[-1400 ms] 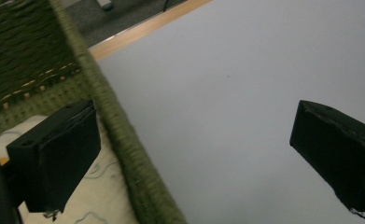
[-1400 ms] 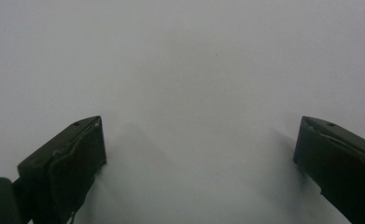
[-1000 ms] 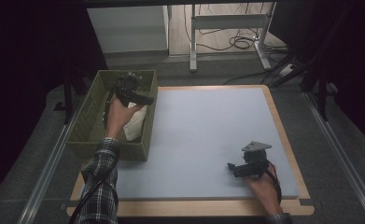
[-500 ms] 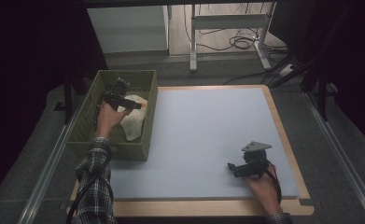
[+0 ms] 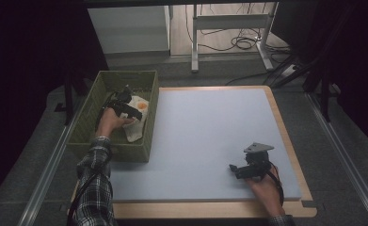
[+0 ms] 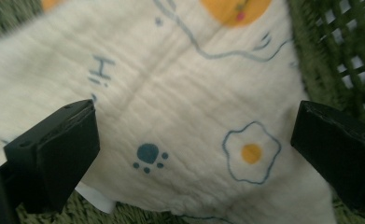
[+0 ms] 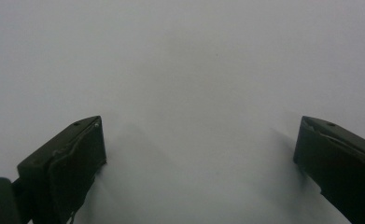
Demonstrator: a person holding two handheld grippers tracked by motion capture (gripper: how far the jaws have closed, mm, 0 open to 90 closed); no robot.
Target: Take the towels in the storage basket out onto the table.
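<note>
A white cloth printed with fried eggs, paw marks and "Hi" lies inside the green woven basket at the table's left. My left gripper hovers just above the cloth, open; in the left gripper view its jaws stand wide on either side of the cloth without pinching it. My right gripper rests low over the pale grey mat near the front right, open with nothing between its jaws; the right gripper view shows bare mat.
The basket's right wall meets the mat's left edge. A wooden rim frames the mat. Beyond the table are a white cabinet, desk legs and floor cables.
My left gripper has dropped lower into the basket, down onto the cloth. The right gripper has stayed where it was.
</note>
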